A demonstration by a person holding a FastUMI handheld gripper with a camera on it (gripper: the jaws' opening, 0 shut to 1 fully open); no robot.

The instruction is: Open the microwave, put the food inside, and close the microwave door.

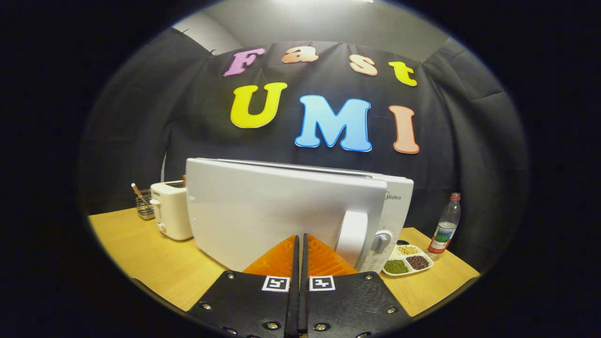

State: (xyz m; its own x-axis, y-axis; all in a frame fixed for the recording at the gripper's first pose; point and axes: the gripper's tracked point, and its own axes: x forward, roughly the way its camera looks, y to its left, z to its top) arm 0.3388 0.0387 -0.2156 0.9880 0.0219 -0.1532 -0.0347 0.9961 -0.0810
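Observation:
A white microwave (396, 206) stands on the wooden table (141, 253). Its door (263, 216) is ajar, hinged at the left, and its handle side (352, 234) stands a little out from the control panel with a knob (381, 240). My gripper (300, 237) is shut with nothing between its fingers. The fingertips lie at the lower front face of the door, just left of the handle. The door hides the inside of the oven.
A white divided dish (406, 260) of green, dark and pale beans lies on the table right of the microwave, with a plastic bottle (445, 225) beyond it. Left of the microwave stand a white toaster (170, 210) and a wire utensil holder (144, 205).

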